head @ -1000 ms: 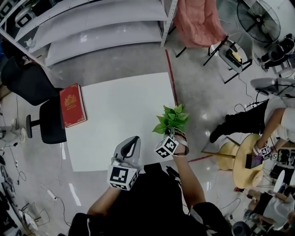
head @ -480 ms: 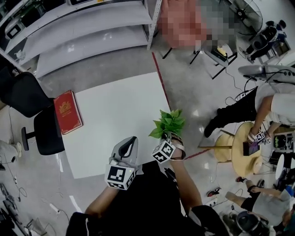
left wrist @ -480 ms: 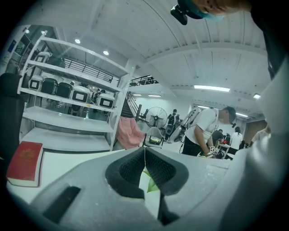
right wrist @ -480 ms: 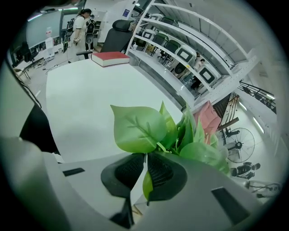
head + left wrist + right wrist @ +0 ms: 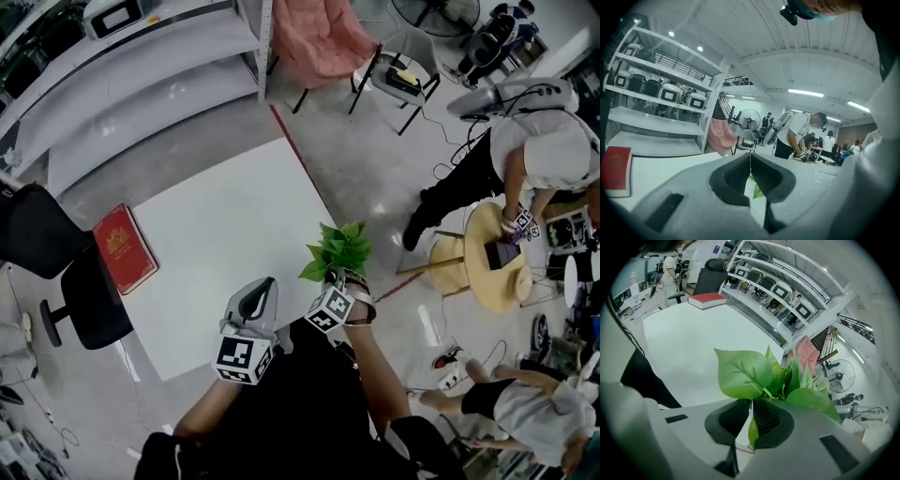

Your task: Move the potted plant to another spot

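Note:
The potted plant shows as a tuft of green leaves point(image 5: 336, 251) above the near right edge of the white table point(image 5: 225, 225); its pot is hidden. My right gripper point(image 5: 343, 279) is shut on the plant, and in the right gripper view the leaves point(image 5: 749, 372) rise straight out of the closed jaws point(image 5: 751, 408). To the left, at the table's near edge, my left gripper point(image 5: 262, 294) is shut with nothing in it. In the left gripper view its pads point(image 5: 736, 174) meet, with a green leaf point(image 5: 757, 191) just below them.
A red book point(image 5: 122, 247) lies on the table's far left corner. A black chair point(image 5: 58, 274) stands left of the table, grey shelving point(image 5: 141, 66) behind it. On the right, people sit or stand around a round wooden table point(image 5: 474, 246), with cables on the floor.
The view has swung, so the table and book sit lower and further left. Both grippers and the plant keep about the same place in the picture; both stay shut.

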